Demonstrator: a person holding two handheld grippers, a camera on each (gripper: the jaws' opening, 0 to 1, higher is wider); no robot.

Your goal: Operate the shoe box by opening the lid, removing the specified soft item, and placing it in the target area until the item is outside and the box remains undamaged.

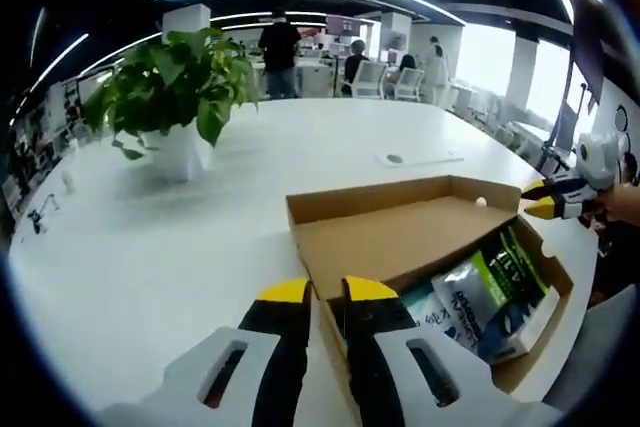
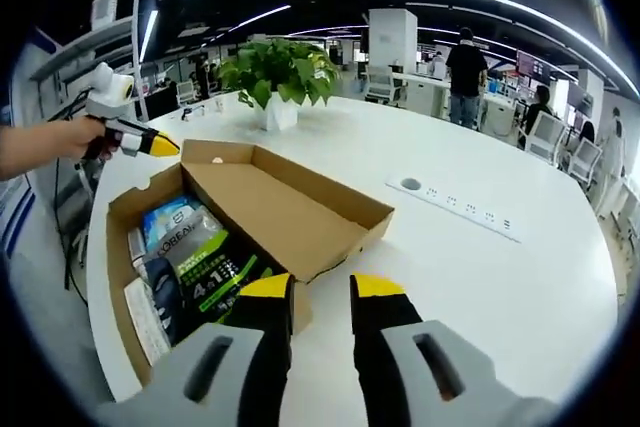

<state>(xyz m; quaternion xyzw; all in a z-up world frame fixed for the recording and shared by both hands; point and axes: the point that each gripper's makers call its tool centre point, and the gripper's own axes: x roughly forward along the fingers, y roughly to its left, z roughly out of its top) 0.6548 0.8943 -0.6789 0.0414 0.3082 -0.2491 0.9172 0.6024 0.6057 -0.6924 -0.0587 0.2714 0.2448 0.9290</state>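
An open brown shoe box [image 1: 555, 282] lies on the white table [image 1: 150, 257], its lid [image 1: 400, 237] swung back beside the body. Inside lie soft packets, a blue-white one [image 1: 465, 297] and a green-black one [image 1: 515, 267]. My left gripper [image 1: 327, 292] hovers at the box's near corner, jaws a narrow gap apart with nothing between them. My right gripper [image 2: 320, 287] stands at the lid's [image 2: 270, 212] edge, also narrowly open and holding nothing. The packets [image 2: 200, 252] lie left of it. Across the box, a hand holds the left gripper [image 2: 160, 144]; the right gripper [image 1: 543, 199] is by the far corner.
A leafy plant in a white pot [image 1: 180, 152] stands on the table behind the box; it is also in the right gripper view [image 2: 282, 112]. A socket strip [image 2: 455, 205] is set in the tabletop. People and office chairs [image 1: 370, 77] are in the background.
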